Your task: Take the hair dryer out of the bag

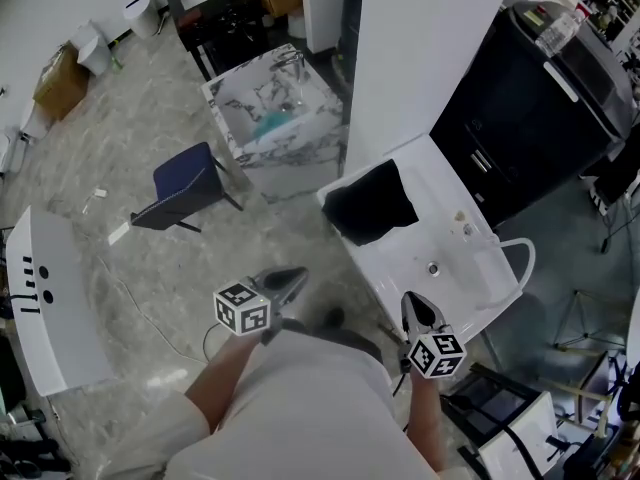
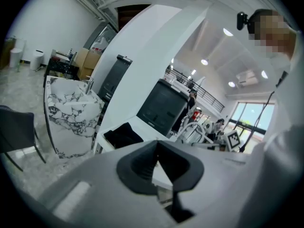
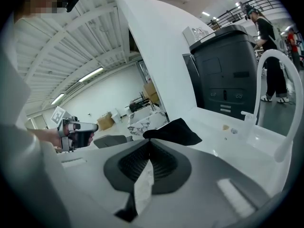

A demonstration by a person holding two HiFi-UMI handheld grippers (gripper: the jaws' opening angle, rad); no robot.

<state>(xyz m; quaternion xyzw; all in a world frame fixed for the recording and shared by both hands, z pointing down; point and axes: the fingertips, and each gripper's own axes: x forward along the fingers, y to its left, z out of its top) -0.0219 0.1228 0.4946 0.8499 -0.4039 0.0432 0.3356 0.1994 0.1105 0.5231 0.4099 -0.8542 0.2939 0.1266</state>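
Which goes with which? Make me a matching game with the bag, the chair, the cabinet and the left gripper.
Things:
1. bag
2. chair
3. cabinet
4. left gripper

Clues:
A. blue, standing on the floor
B. shut, holding nothing
C. marble pattern
D. black, lying on the white counter

Pairs: 1-D, 2-A, 3-C, 4-B.
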